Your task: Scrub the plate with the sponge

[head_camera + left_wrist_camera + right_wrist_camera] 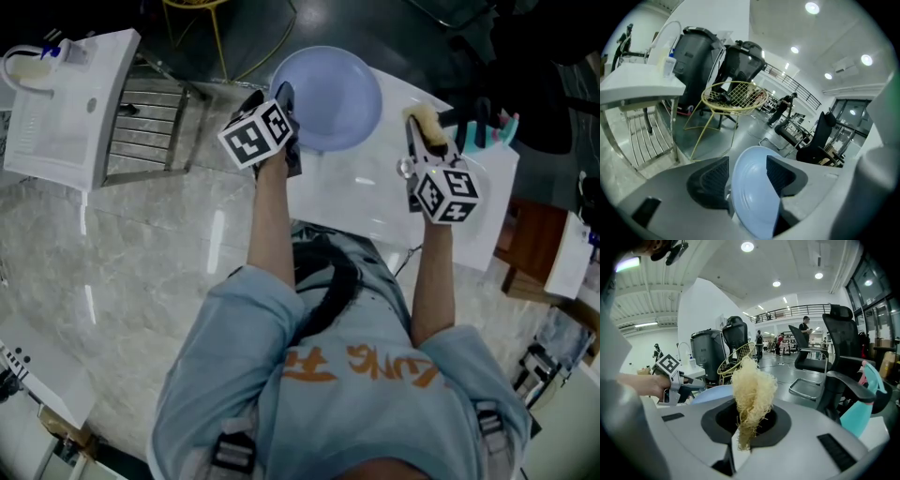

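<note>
Two grips differ: fingers of the left gripper (746,178) stand wide either side of the stiff, slick plate (752,204), likely best taken by its rim, while the right gripper (747,426) pinches the soft, light sponge (752,385) low down.

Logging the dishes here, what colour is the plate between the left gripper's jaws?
The plate is plain pale blue, clearest in the left gripper view.

Pale-blue shirt (272,375), orange lettering (361,364)

Bare tabletop (356,192) lies between plate (330,94) and right claw (420,127).
</note>
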A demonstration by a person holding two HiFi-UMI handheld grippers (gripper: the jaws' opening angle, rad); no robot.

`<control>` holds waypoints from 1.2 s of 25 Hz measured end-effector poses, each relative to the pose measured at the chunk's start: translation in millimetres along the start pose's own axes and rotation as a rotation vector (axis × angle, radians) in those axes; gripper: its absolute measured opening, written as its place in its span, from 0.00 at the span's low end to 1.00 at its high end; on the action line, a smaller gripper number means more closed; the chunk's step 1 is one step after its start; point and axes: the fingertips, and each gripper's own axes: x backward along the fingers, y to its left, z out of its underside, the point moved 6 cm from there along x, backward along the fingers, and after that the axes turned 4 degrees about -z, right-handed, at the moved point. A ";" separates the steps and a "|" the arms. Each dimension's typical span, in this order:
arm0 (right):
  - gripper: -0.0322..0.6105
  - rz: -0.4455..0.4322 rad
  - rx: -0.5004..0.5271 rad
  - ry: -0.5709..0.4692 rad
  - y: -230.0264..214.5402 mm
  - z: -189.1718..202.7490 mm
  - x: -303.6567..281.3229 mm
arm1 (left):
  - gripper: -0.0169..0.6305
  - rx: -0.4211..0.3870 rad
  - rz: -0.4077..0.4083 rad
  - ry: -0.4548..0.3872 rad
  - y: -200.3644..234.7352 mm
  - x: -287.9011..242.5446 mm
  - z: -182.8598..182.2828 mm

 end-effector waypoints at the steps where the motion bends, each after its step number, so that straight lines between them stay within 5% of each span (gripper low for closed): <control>1: 0.10 -0.002 0.002 -0.010 1.1 -3.9 -0.3 | 0.39 -0.020 -0.001 -0.023 -2.5 3.9 -7.0; 8: 0.10 0.000 0.019 -0.142 4.1 -46.7 -2.2 | 0.37 -0.106 0.139 -0.237 -45.9 37.7 -59.3; 14: 0.10 0.023 0.013 -0.274 -1.1 -92.6 -0.2 | 0.08 -0.221 0.263 -0.404 -101.9 72.9 -91.7; 24: 0.10 0.136 -0.023 -0.409 -28.1 -157.1 20.9 | 0.03 -0.407 0.323 -0.527 -186.5 103.3 -109.4; 30: 0.10 0.163 0.009 -0.381 -28.0 -147.0 37.3 | 0.03 -0.470 0.350 -0.545 -205.7 112.1 -94.6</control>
